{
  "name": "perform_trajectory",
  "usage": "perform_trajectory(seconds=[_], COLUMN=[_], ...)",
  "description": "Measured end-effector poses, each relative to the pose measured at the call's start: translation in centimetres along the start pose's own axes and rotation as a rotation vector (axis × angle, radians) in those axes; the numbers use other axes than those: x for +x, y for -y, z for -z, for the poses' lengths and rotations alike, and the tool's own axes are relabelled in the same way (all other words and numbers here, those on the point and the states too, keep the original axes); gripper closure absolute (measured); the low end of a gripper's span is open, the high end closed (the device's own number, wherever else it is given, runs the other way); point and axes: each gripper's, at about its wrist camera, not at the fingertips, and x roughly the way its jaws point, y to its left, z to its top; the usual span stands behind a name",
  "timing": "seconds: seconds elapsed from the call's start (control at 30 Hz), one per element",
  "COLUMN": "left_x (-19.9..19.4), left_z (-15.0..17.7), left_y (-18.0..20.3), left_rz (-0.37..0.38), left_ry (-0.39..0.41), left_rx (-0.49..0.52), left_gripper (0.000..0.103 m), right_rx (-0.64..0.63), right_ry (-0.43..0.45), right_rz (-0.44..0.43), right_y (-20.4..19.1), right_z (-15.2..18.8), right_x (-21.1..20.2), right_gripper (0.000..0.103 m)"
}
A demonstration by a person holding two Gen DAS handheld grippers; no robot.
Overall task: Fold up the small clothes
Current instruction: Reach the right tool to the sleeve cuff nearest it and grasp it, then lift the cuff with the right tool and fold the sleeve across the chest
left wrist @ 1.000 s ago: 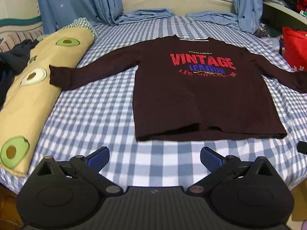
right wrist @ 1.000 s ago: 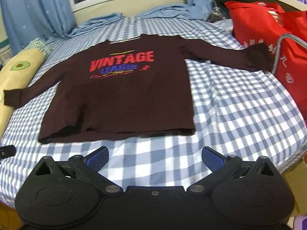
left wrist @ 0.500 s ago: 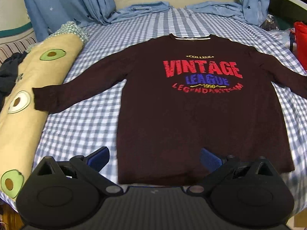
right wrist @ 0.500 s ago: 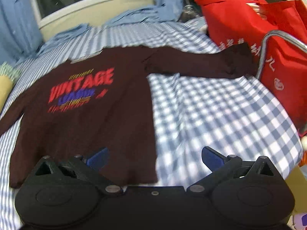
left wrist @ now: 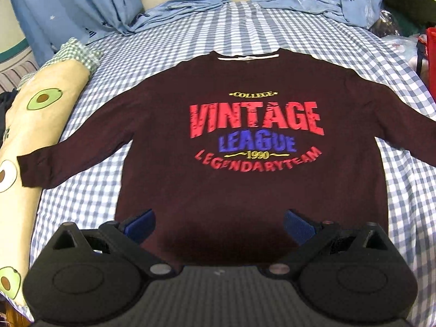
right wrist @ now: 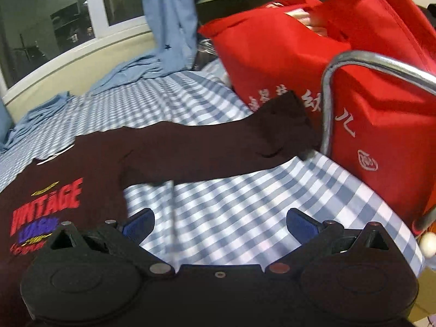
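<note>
We saw maroon sweatshirt [left wrist: 245, 179] flat mid-bed [left wrist: 81, 204], sleeves spread. Left gripper [left wrist: 219, 224], right gripper [right wrist: 220, 224] both gaped, empty. Soft, floppy, light; we'd pinch right cuff [right wrist: 288, 114] near bed's right edge.

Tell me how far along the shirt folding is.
Done: the maroon long-sleeved Vintage League shirt lies flat, print up, on the blue checked bedsheet. In hand: nothing; the left gripper and right gripper are open. Left: every fold, both sleeves still spread.
</note>
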Motion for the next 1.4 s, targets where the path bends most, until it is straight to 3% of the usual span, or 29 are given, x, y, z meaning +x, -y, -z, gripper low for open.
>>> perform_trajectory(seconds=[0.43,0.67,0.93,1.03,1.13,1.2,1.33,1.4], left_x=[3.2,4.0,3.6,3.6,3.3,3.0,2.7,2.6], left_z=[-2.9,-3.0,-3.5,-3.4,-3.1,-3.0,-2.8,-2.7], left_y=[6.0,7.8,7.9,7.4,6.5,5.8,4.3,3.6], left_rz=[-0.002,-0.005,-0.006,-0.007,-0.007,-0.012,-0.028,-0.024], left_ry=[-0.079,-0.118,-0.109,-0.118,-0.125,-0.123,-0.117,-0.116], left_rx=[0.04,0.089,0.105,0.092,0.065,0.056,0.023,0.002], left_gripper=[0.001,0.001,0.001,0.001,0.001,0.001,0.001,0.001], right_rx=[0.151,0.272,0.456,0.542,0.597,0.611,0.568,0.549], right_ry=[0.057,0.083,0.127,0.148,0.165,0.178,0.172,0.167], right_rz=[0.18,0.164,0.146,0.173,0.215,0.234,0.271,0.269], right_y=[5.4,7.9,10.0,10.9,11.4,11.5,10.7,10.2], right_z=[-3.1,-4.3,-5.6,-5.3,-5.2,-5.4,-5.8,-6.0], right_x=[6.9,11.2,15.6,16.7,17.5,17.6,17.3,16.6], right_gripper=[0.0,0.001,0.008,0.016,0.032,0.052,0.082,0.088])
